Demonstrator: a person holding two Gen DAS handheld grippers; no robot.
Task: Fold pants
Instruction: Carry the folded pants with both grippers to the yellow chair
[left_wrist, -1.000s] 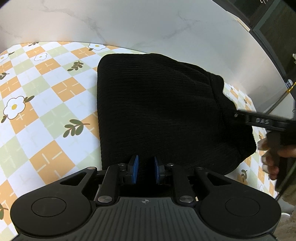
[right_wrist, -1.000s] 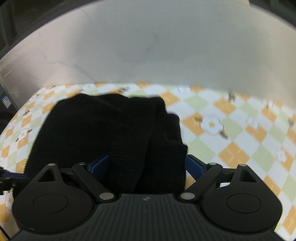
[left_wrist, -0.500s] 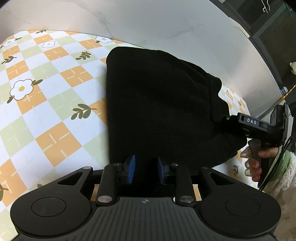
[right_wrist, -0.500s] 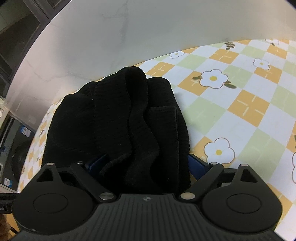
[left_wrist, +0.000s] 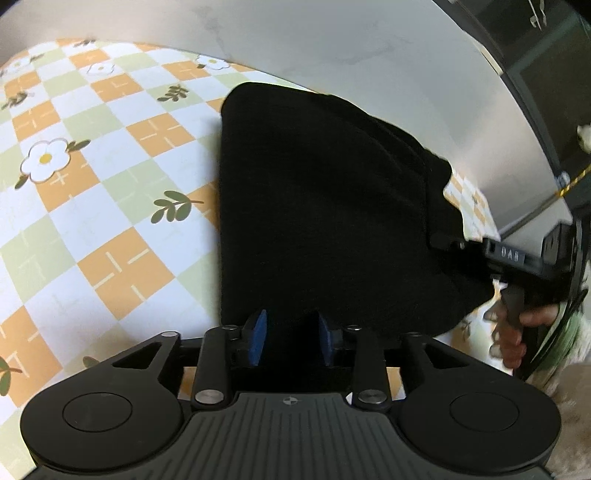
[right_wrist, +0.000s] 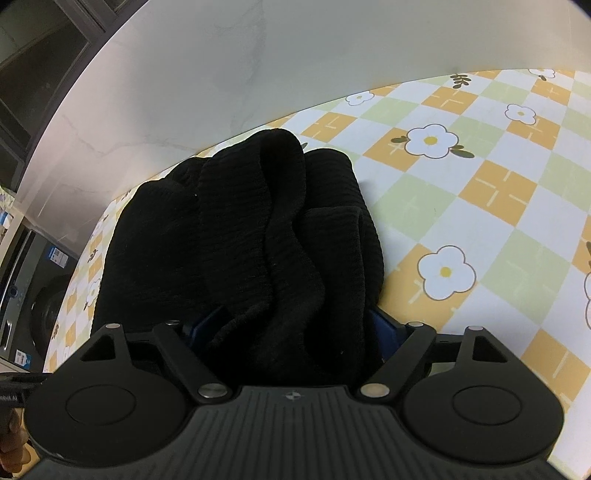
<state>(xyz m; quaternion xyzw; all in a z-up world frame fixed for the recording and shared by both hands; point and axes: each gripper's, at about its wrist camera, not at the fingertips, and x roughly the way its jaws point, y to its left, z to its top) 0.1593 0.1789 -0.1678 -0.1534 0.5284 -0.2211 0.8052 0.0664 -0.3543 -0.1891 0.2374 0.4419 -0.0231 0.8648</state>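
The black ribbed pants (left_wrist: 314, 203) lie folded into a thick block on the flowered checked tablecloth (left_wrist: 110, 184). My left gripper (left_wrist: 291, 338) holds the block's near edge, with black cloth filling the narrow gap between its blue pads (left_wrist: 258, 336). In the right wrist view the pants (right_wrist: 240, 240) bunch into upright ridges. My right gripper (right_wrist: 291, 328) clamps this thick bundle, its fingers set wide. From the left wrist view the right gripper (left_wrist: 443, 240) sits at the block's right edge, held by a hand (left_wrist: 517, 332).
A pale marble wall (left_wrist: 332, 44) rises just behind the table. The checked tablecloth (right_wrist: 480, 192) stretches away to the right of the pants. Past the table's left edge stands a dark appliance (right_wrist: 33, 295). Dark cabinets (left_wrist: 554, 92) fill the far right.
Both cameras have tilted and shifted while the pants stayed between the fingers. The gap between the left pads has widened a little. The right fingers keep the same spread.
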